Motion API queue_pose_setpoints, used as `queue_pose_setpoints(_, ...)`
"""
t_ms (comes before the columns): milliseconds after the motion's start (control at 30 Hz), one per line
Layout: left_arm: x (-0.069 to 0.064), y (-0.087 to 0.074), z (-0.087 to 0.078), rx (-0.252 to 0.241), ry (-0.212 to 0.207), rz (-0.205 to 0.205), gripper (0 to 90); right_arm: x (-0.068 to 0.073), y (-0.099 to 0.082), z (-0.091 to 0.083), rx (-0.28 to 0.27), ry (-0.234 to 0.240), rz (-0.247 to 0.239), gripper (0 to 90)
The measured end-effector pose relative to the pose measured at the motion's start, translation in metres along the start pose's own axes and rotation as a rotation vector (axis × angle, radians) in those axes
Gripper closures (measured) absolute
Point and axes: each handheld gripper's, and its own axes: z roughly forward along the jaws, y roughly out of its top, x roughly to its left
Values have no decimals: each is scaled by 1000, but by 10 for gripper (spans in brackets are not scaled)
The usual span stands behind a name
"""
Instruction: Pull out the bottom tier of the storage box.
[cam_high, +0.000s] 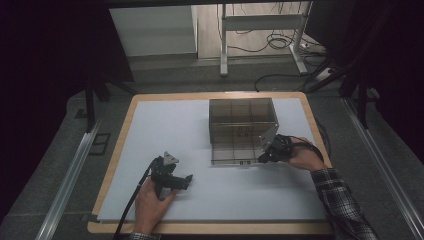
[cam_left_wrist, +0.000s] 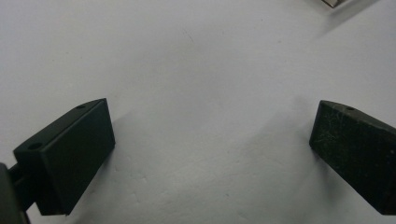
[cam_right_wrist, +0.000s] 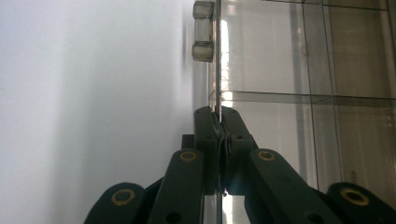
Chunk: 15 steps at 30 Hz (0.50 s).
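Observation:
A smoky clear box with inner dividers stands at the back middle of the white mat. Its front panel lies folded down flat toward me. My right gripper is shut on that panel's near right corner. In the right gripper view the jaws pinch the thin panel edge, with a clear hinge block farther along. My left gripper rests on the mat to the left of the box, open, with bare mat between its fingers.
The mat lies on a wooden board with grey floor around it. Metal rails run along both sides. A table frame and cables stand beyond the far edge. A corner of the box peeks into the left gripper view.

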Motion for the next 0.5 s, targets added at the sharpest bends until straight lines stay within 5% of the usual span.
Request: queue_pose_setpoints(500, 0, 0, 0, 0, 1, 0, 0, 16, -7, 6, -26, -12, -5, 865)
